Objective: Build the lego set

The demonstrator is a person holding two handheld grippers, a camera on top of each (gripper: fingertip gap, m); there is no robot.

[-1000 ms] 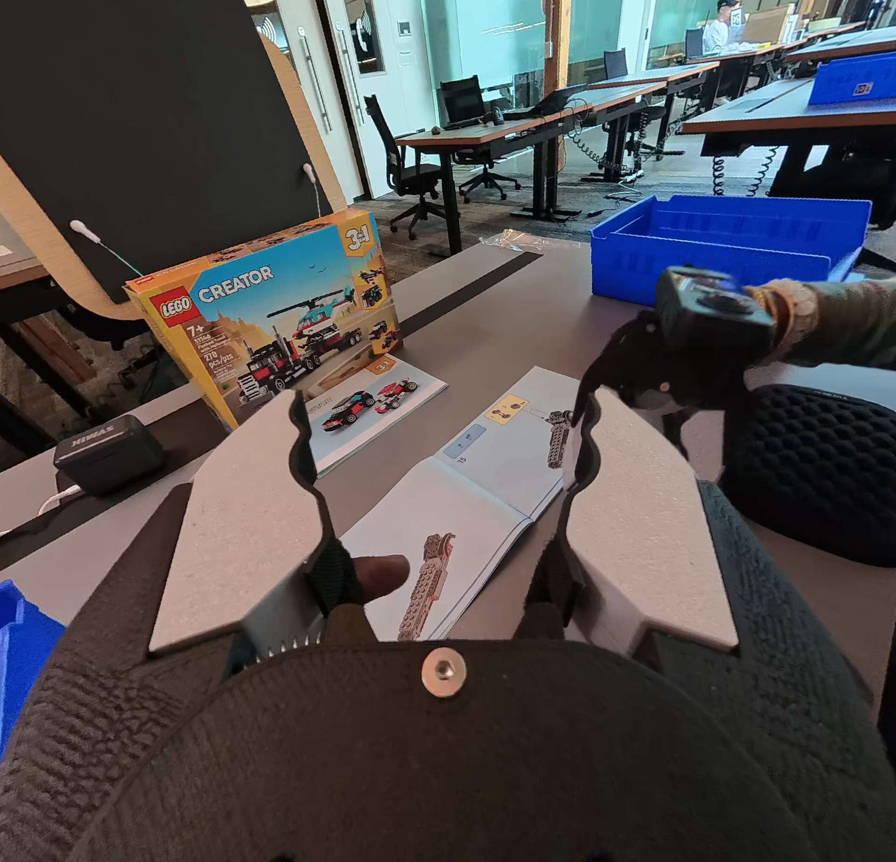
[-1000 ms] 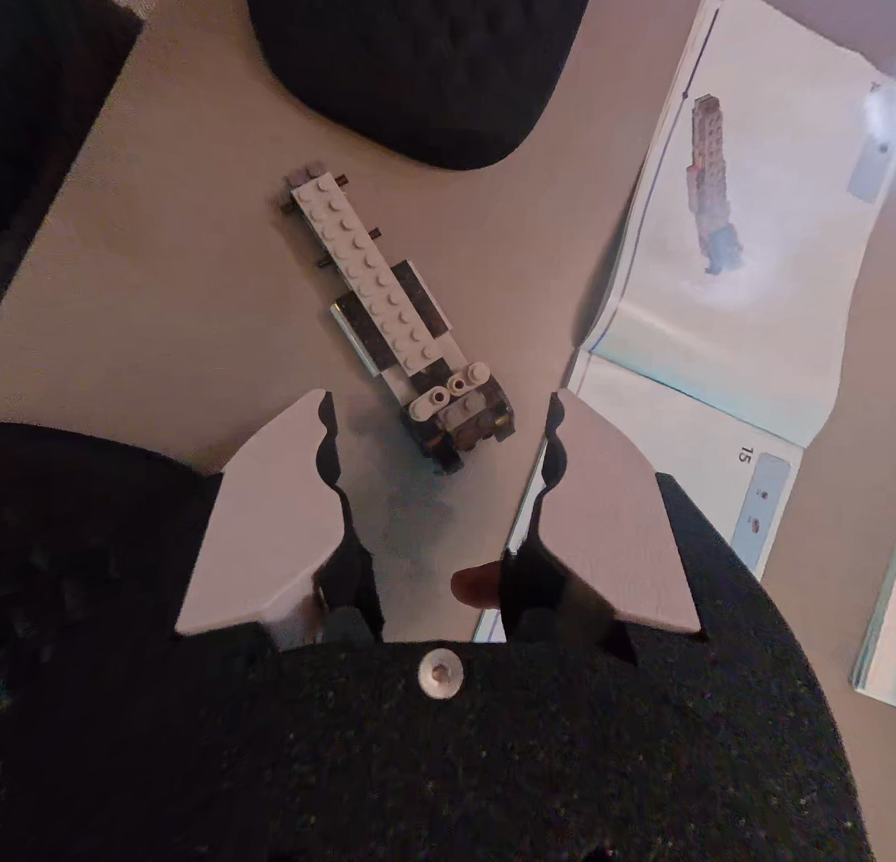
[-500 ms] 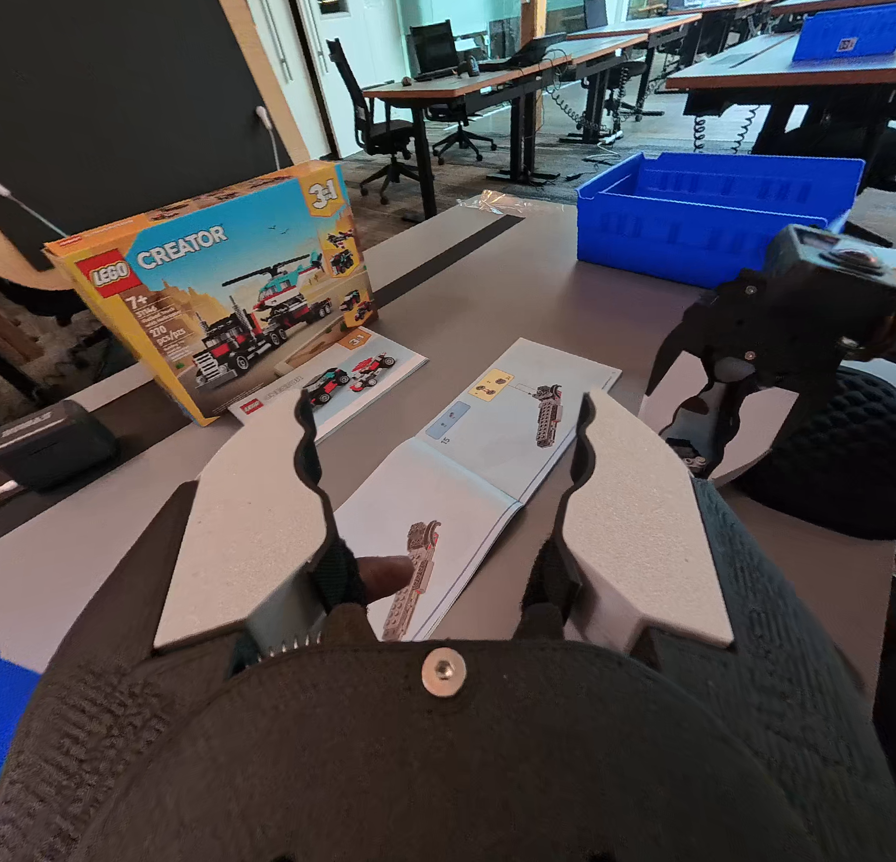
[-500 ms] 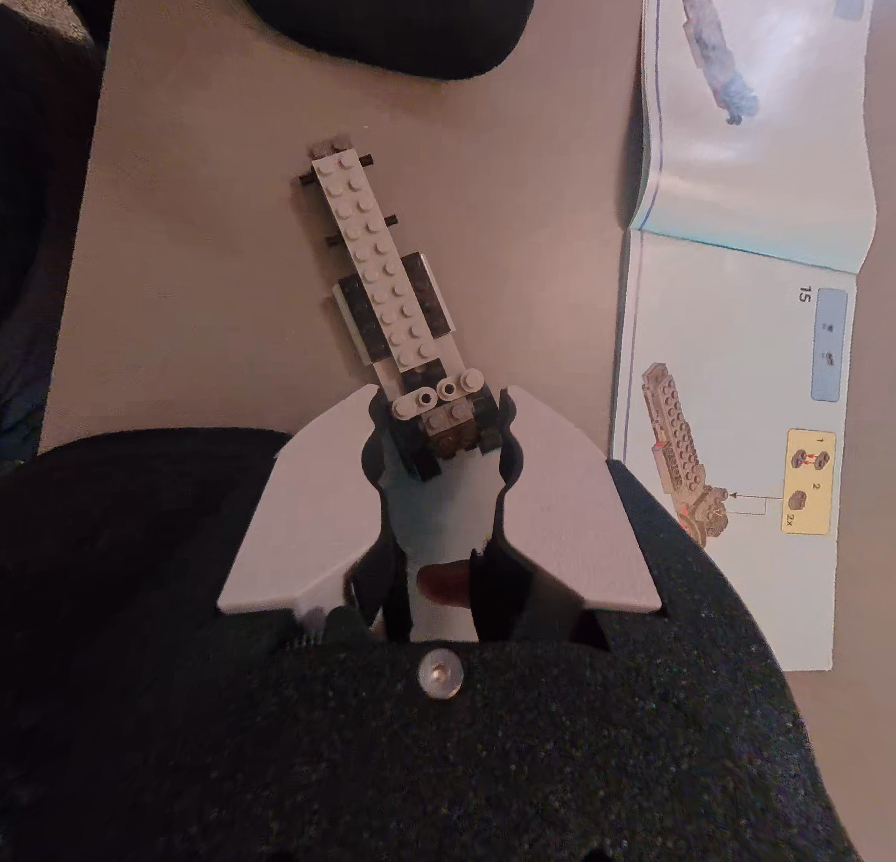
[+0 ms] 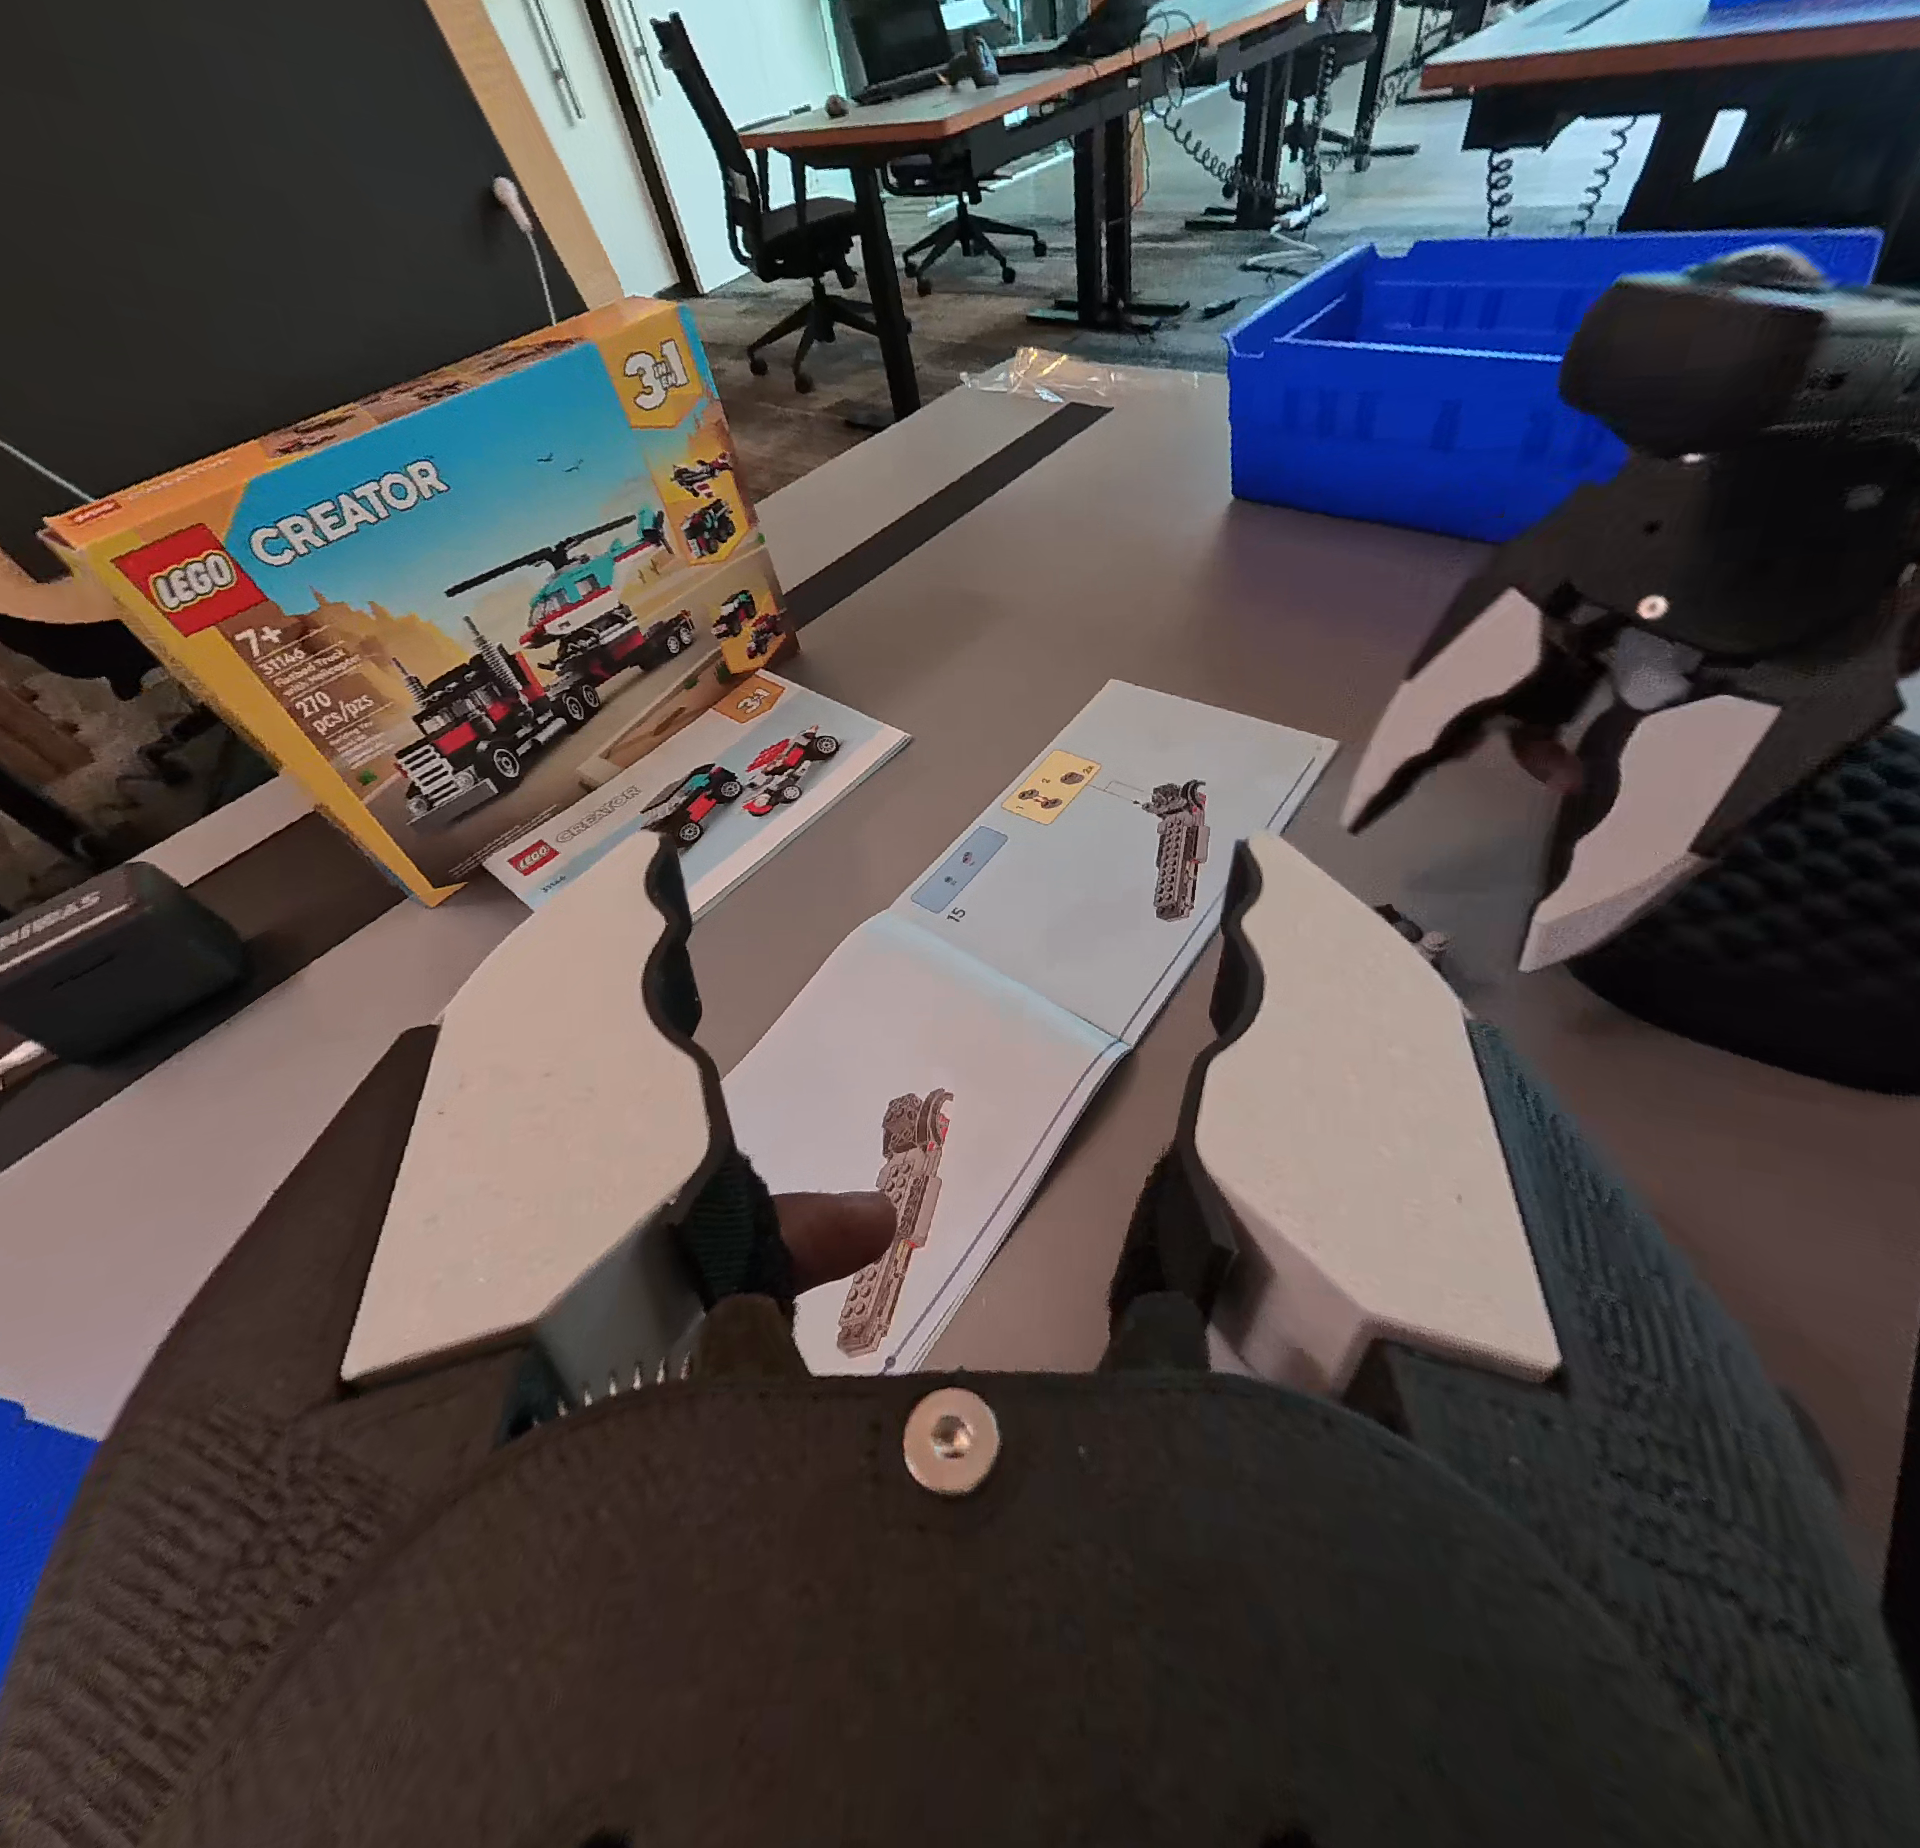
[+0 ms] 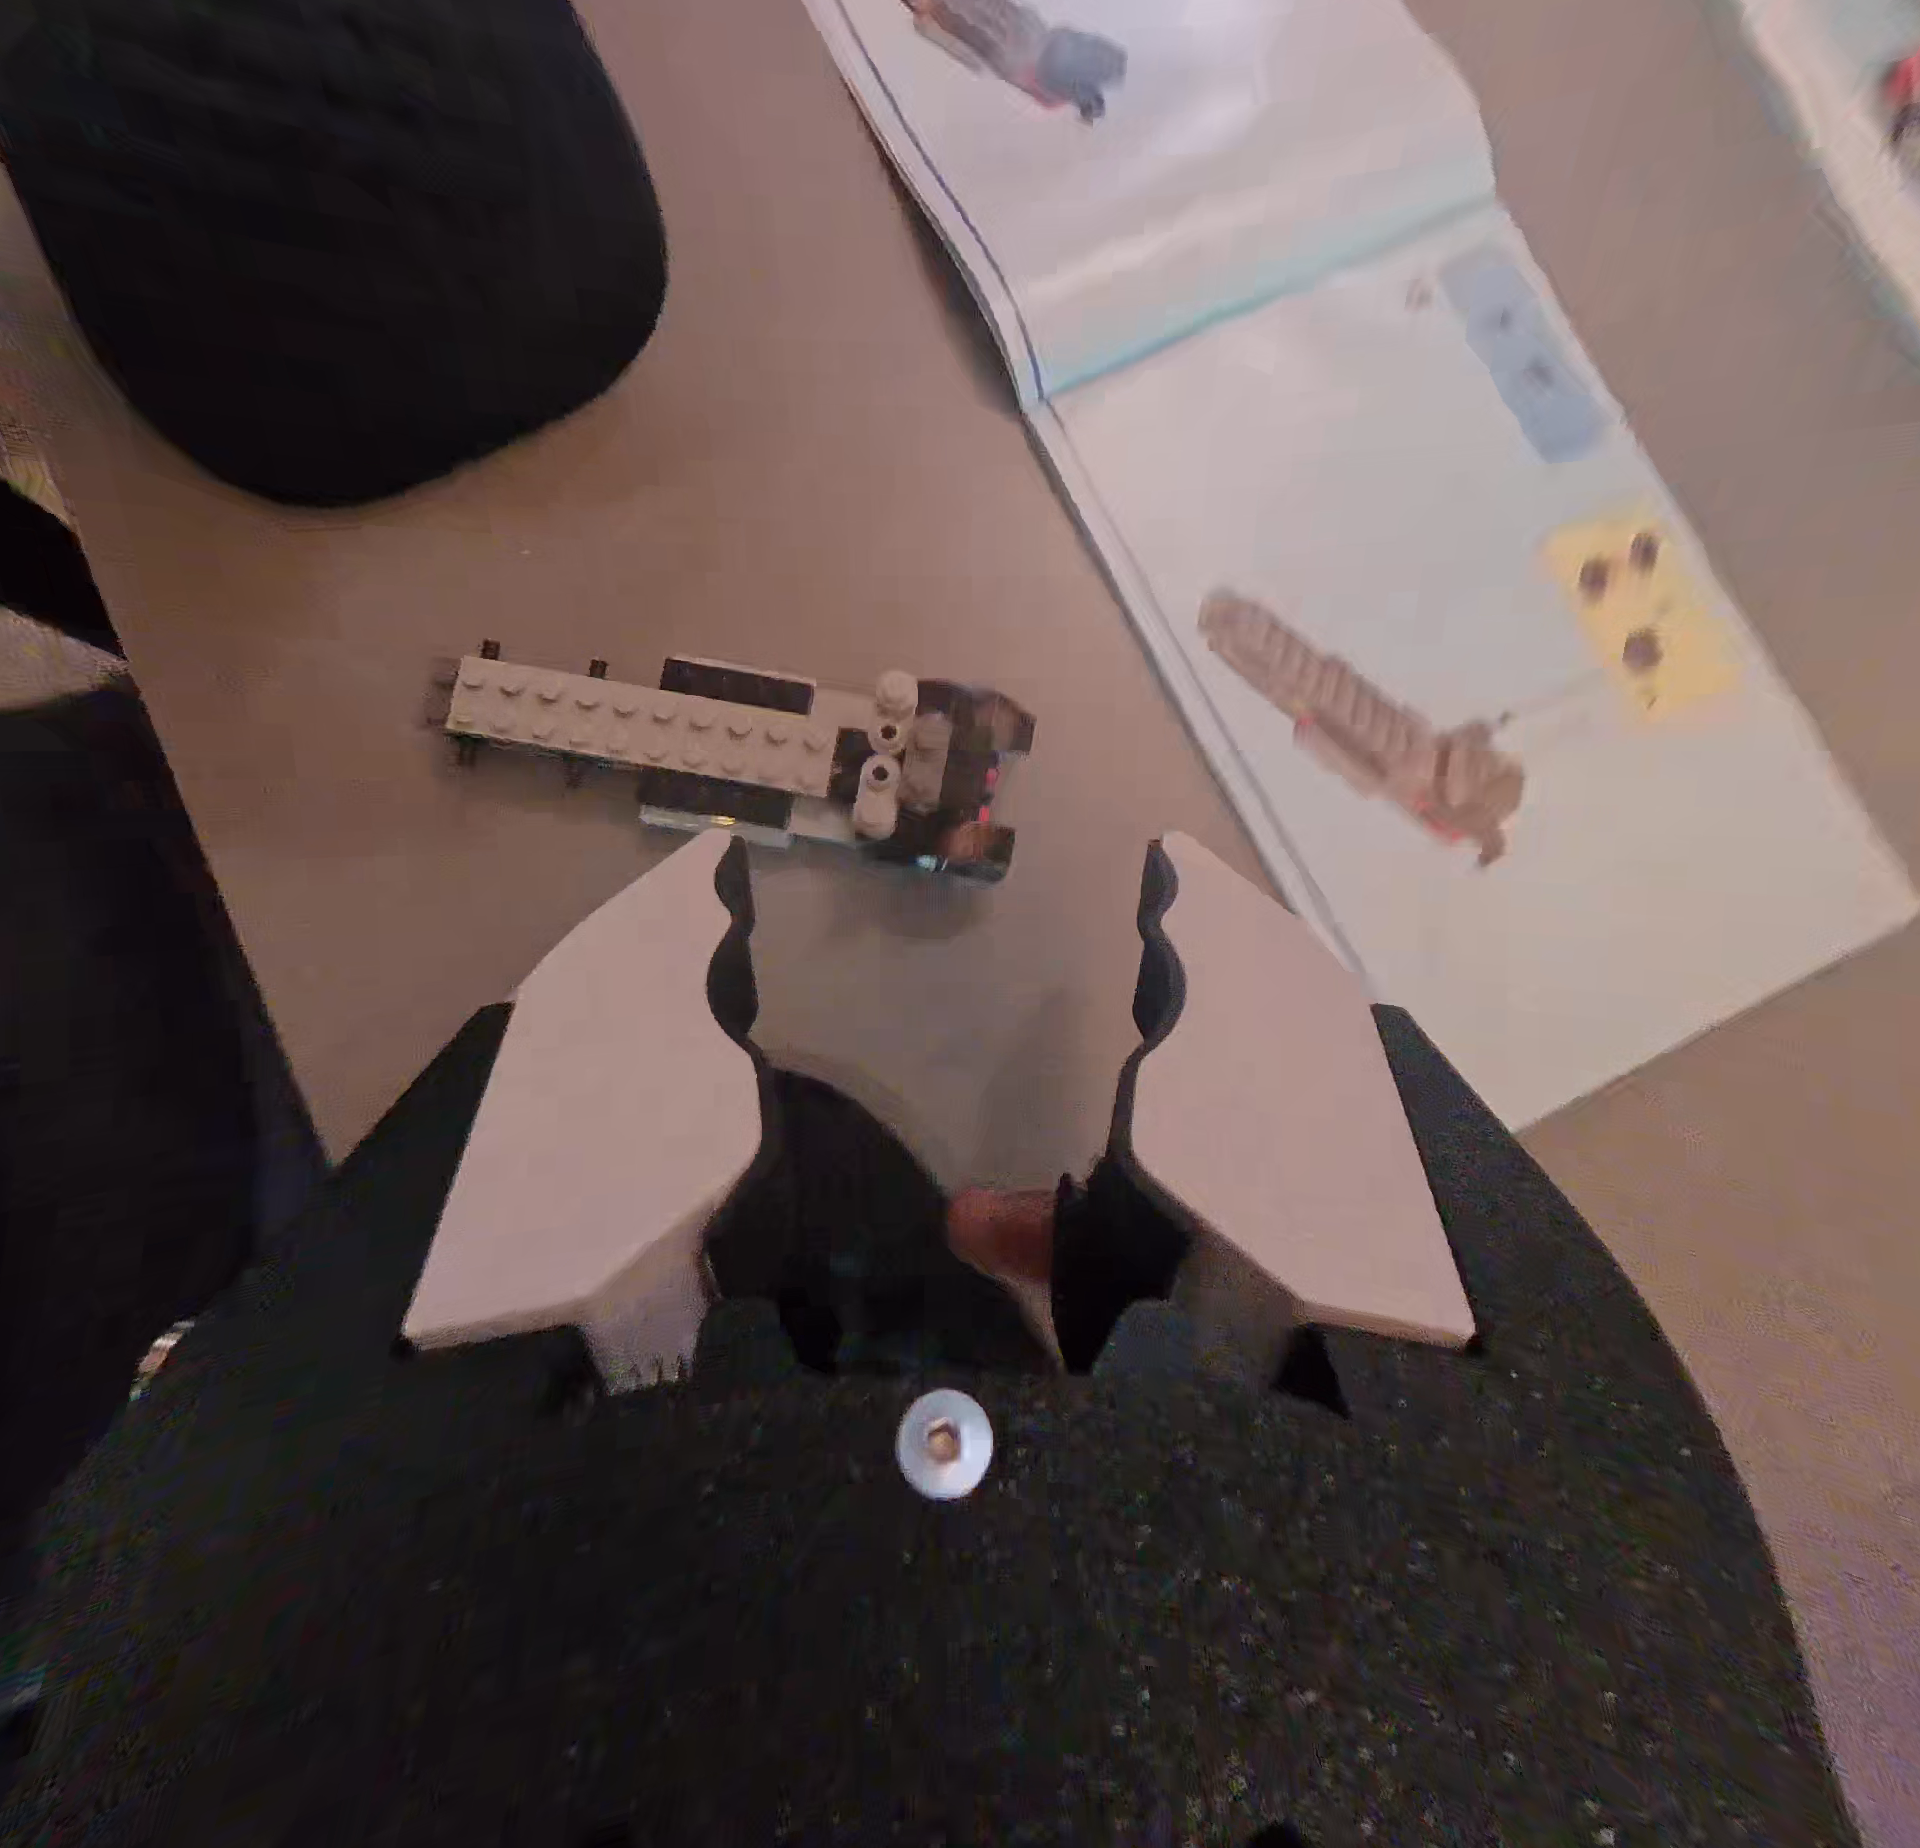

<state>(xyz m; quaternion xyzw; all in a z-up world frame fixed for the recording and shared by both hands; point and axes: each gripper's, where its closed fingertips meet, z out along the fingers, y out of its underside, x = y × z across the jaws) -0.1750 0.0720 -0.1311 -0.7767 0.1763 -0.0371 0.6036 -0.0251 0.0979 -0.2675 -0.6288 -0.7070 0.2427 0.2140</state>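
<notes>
**Let go of the truck chassis**

Right gripper [image 6: 940,853] has opened its fingers wide and backed off; the half-built lego chassis [image 6: 727,749] now lies sideways on the desk [image 6: 831,448], beside the open instruction booklet [image 6: 1351,396]. Left gripper [image 5: 951,905] hovers wide open, empty. Blue bin [image 5: 1392,416] contents hidden.

In your right wrist view the open instruction booklet [image 6: 1351,448] is smeared by motion blur and its upper page is cut off by the top edge, while the black textured pad [image 6: 312,219] runs off the upper left. In your left wrist view your left tool [image 5: 951,925] covers the booklet's near corner. The blue bin [image 5: 1403,416] is partly hidden behind your right tool [image 5: 1455,884], itself blurred at the right edge.
</notes>
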